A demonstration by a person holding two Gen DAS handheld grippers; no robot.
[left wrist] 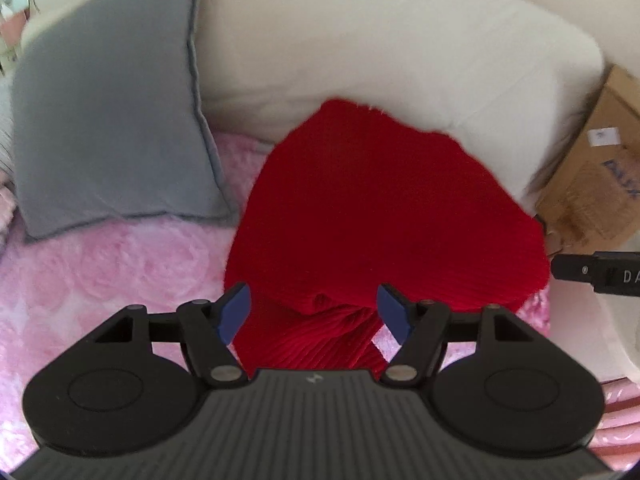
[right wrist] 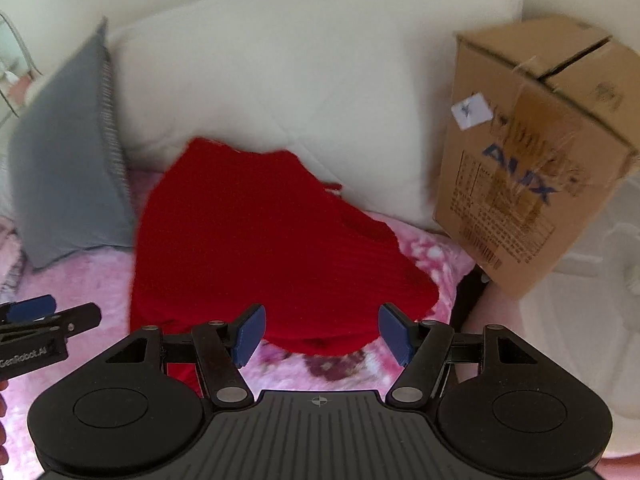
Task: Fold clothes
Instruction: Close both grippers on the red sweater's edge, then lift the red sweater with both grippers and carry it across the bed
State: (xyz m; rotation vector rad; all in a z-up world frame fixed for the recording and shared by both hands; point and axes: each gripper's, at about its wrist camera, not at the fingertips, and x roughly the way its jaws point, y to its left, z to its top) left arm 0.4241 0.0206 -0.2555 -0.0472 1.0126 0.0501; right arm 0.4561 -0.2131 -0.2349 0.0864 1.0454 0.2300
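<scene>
Although the red knitted garment [left wrist: 384,216] already lies in a rough heap on the pink fluffy blanket [left wrist: 120,272], nothing about it looks finished: I judge the folding to be at an early or middle stage, with at least one more fold and some smoothing left. It sits near the middle of the bed, its far edge riding up against the cream cushion [left wrist: 400,52], with the grey pillow [left wrist: 108,120] just beside it on one side and the cardboard box [right wrist: 532,152] standing apart on the other. Its outline is rounded and uneven rather than squared off. At the near edge a ribbed part, possibly a sleeve or hem, sticks out from under the main body in the left wrist view, and a small pucker shows where layers meet; whether the body is doubled over on itself I cannot tell for certain. The cloth is a fine rib knit, soft and thick-looking, so it will likely drape and slip instead of holding a crease. Both tools are above the near edge, pointing down at it. The left gripper [left wrist: 314,314] has its blue pads spread wide with the ribbed part showing between them, but nothing pressed. The right gripper [right wrist: 322,332] also stands wide, with the near hem and a strip of blanket visible between its pads and no cloth pinched. Motion blur softens both views, so small wrinkles are hard to make out.
</scene>
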